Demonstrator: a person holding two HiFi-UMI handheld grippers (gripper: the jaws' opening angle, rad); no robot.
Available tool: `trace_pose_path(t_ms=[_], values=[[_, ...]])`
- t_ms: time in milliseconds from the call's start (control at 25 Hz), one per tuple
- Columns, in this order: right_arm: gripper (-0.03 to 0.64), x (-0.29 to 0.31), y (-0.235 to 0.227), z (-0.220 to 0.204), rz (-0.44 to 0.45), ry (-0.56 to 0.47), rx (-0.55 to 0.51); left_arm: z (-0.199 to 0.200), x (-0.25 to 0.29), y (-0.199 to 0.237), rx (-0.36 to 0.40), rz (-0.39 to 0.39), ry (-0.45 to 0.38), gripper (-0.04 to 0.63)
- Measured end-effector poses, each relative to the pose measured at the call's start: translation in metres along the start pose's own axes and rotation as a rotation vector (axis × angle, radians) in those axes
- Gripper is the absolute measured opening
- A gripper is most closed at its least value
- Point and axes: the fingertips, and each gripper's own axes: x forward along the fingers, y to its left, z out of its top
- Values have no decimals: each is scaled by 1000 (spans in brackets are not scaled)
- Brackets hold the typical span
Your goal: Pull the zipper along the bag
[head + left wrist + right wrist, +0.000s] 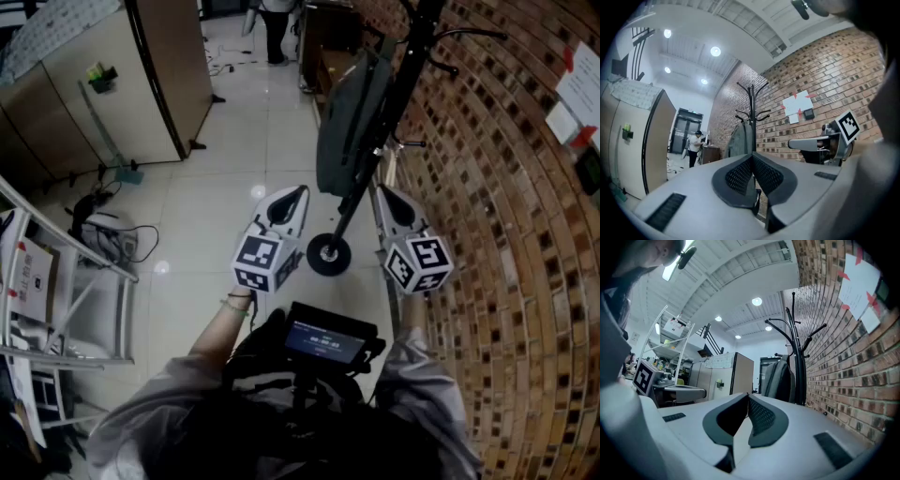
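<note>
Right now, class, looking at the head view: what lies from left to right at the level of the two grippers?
From the left: white metal shelf frame → left gripper → round black base of the coat stand → right gripper → reddish-brown brick wall.

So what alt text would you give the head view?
Seen from above, a person holds the left gripper and right gripper, both shut and empty, short of a grey bag hanging on a coat stand by a brick wall, over a pale floor.
</note>
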Motion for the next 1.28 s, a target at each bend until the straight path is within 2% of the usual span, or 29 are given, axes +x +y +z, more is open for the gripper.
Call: trace_pose_path(t_ms=[160,320,440,640,840,1040,1280], values=[[-9,27,-4,11,6,-5,-25,-6,15,18,2,-15,10,6],[-6,52,-17,18,-9,-5,-36,-11,28,29,-62,-61,5,8],[13,73,-29,27,-24,-6,-61,-20,41,41,-87,-94,21,7],[95,99,-42,56,-16,2,-121,-26,59,56,-105,-152,52,6],[97,124,-60,81,-13,24,-188,-31,73,64,-121,-204,62,6],[97,144,-75,103,-11,59,-258,-38,80,71,-131,-225,70,8],[144,168,-92,124,8,98,-312,-41,84,75,-151,-237,69,6]])
